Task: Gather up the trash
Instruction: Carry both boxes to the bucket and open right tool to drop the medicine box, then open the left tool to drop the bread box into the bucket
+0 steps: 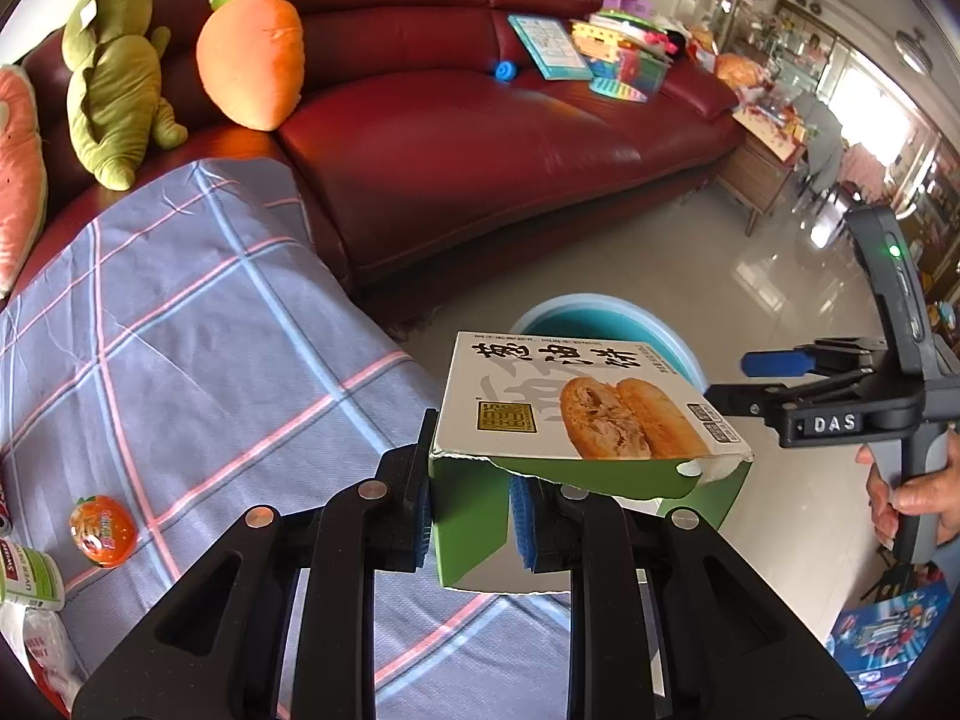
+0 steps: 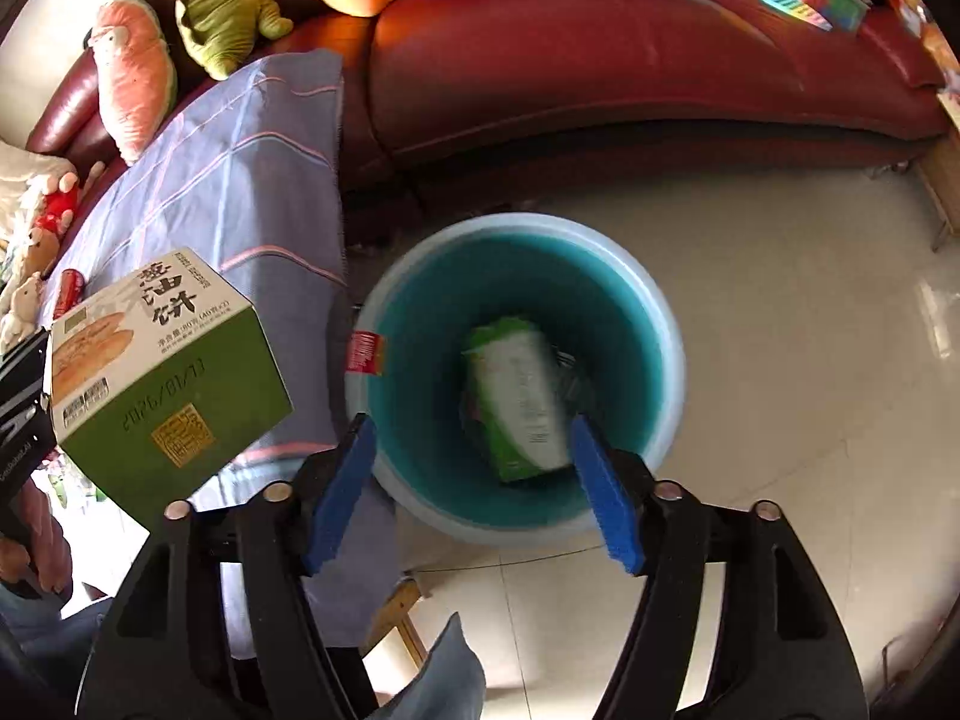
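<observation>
While my right gripper [image 2: 474, 480] hangs over the teal bucket [image 2: 660, 324] with its blue pads spread wide and nothing pressed between them, a green-and-white packet [image 2: 519, 396] lies blurred down in the bucket, straight ahead of the fingertips. I judge it to be trash now in the bin, which would explain why this claw points so steeply down over the opening.

My left gripper [image 1: 471, 510] is narrow, its pads clamped on one wall of an opened pastry box [image 1: 576, 402]. The grip sits at the torn end, so the box juts forward past the fingertips, printed face up. From the left wrist camera the bucket [image 1: 600, 306] shows just beyond the far edge of the box, partly hidden by it, and the right gripper [image 1: 774, 378] is off to the right, held in a hand [image 1: 912, 492].

I hold the box out like this, I think, so it can go over the rim next. It is not yet above the opening; in the right wrist view it [image 2: 162, 372] sits left of the bucket, over the checked cloth [image 2: 252, 180].

More items, a small orange pack [image 1: 102, 531] and a bottle [image 1: 30, 576], lie on the cloth well behind and left of my left claw.
</observation>
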Tool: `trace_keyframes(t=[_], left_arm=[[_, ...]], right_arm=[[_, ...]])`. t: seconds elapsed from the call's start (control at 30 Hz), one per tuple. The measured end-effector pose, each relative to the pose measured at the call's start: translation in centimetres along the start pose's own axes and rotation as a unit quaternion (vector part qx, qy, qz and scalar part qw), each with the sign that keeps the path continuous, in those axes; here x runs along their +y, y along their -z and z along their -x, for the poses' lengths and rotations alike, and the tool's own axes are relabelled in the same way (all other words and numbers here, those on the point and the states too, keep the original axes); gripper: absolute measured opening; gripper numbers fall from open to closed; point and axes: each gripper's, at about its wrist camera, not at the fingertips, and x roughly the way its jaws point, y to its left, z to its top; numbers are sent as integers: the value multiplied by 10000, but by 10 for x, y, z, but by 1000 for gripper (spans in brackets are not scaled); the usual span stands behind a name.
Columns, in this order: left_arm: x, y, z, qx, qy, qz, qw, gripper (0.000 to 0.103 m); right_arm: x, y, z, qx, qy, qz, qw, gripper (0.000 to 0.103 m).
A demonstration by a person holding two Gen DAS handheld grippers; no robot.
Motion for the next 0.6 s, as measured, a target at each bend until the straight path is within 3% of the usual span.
trace_keyframes(t=[0.23, 0.5, 0.6], left_arm=[[-17, -1, -19, 154, 93, -146, 9997, 22], [-42, -11, -51, 299, 210, -353, 9987, 22], [-51, -18, -58, 411, 244, -316, 9984, 32]], right_arm=[[-14, 26, 4, 51, 306, -201, 9993, 77], [-28, 36, 10, 89, 484, -334, 9982, 77], [-31, 37, 10, 120, 555, -347, 9978, 77]])
